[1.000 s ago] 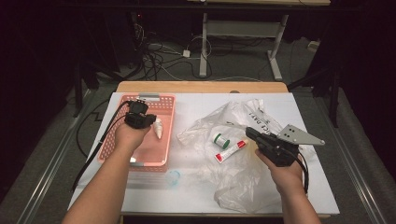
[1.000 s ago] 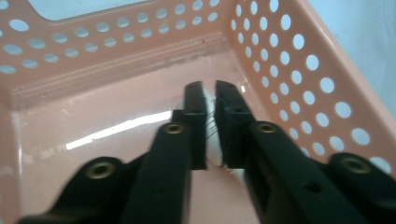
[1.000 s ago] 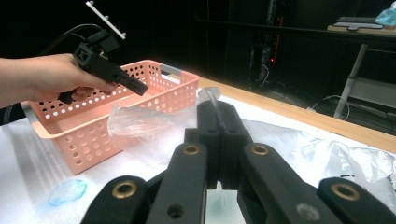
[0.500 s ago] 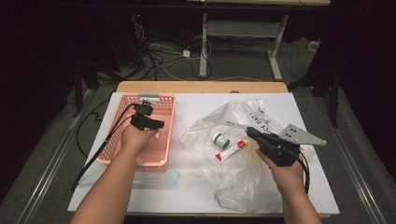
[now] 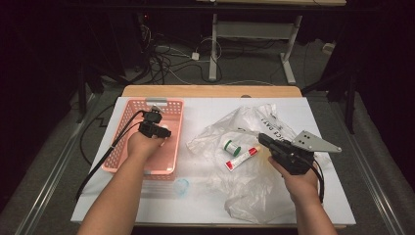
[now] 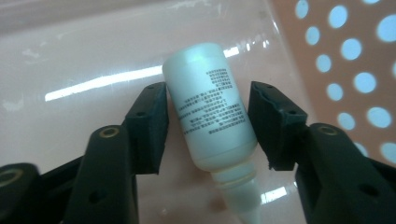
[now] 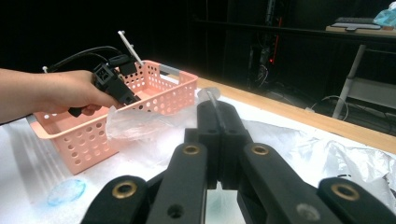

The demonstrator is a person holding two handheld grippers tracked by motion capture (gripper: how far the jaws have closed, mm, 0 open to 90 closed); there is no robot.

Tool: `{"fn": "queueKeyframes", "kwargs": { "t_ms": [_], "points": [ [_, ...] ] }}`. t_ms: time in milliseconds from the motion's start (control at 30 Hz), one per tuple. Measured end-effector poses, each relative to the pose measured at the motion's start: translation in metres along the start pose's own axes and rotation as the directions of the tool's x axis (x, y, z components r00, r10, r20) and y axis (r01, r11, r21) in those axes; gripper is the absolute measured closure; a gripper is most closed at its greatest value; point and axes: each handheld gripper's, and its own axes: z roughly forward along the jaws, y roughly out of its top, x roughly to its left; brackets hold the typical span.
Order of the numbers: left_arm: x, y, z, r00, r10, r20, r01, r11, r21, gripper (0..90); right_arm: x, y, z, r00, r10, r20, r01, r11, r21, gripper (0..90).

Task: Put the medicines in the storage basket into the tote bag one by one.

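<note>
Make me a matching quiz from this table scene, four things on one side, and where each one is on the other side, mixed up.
Things:
1. white bottle
2. red and white tube
3. blue lid
4. pink basket

Places:
A. bare on the white table cover, just in front of the basket
B. on the clear plastic bag, beside a green and white cap
C. at the table's left
D. lying on the basket floor between the open jaws of the left gripper

Pairs: 1-D, 2-B, 3-A, 4-C

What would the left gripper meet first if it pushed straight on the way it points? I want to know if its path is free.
The left gripper points down into the pink basket. The white bottle lies between its open jaws, so it would probably meet that, then the basket floor.
</note>
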Motion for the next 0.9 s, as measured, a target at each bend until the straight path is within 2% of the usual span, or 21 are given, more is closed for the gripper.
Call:
{"fn": "queueKeyframes", "kwargs": {
  "t_ms": [133,533,900],
  "points": [
    [-0.001,-0.001,0.0,0.9999,0.011,-0.01,-0.011,0.9999,-0.004,57.3,0.0,0.0,0.0,1.0,0.001,-0.002,-0.001,1.0,-0.001,90.0],
    [-0.001,-0.002,-0.004,0.9988,0.041,-0.026,-0.041,0.9991,0.007,58.3,0.0,0.0,0.0,1.0,0.001,-0.003,-0.001,1.0,-0.002,90.0],
    [-0.001,-0.006,-0.023,0.9982,0.06,-0.009,-0.06,0.9976,-0.035,58.3,0.0,0.0,0.0,1.0,0.001,-0.002,-0.001,1.0,0.0,90.0]
  ]
}}
